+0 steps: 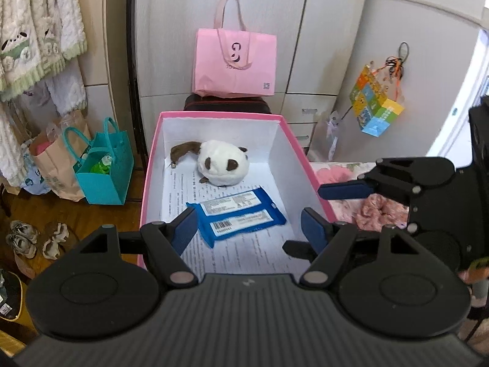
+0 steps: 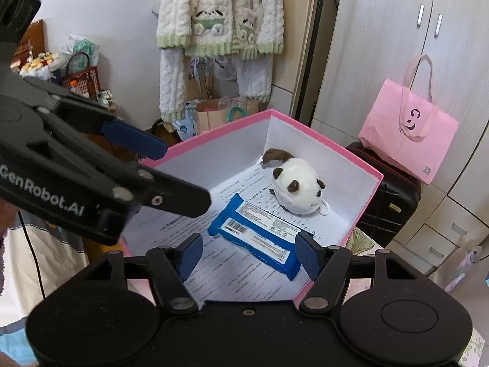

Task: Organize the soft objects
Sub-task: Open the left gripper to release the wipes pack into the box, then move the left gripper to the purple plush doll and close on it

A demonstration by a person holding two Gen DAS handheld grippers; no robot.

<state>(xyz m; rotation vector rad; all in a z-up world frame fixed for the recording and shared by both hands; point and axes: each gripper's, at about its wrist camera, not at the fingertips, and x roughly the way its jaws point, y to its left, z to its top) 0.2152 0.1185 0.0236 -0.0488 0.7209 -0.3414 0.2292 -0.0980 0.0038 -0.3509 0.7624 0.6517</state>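
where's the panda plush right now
The panda plush lies inside the pink box, near its far wall, just beyond the blue packet; both wrist views show it.

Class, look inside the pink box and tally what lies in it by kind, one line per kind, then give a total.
Plush panda toy: 1
Blue wipes packs: 2
Printed paper sheet lining the pink box: 1
Total: 4

Floral bed [image 1: 345, 165], seemingly, bears pink box [image 1: 220, 115] and scrunchie [image 1: 382, 211].
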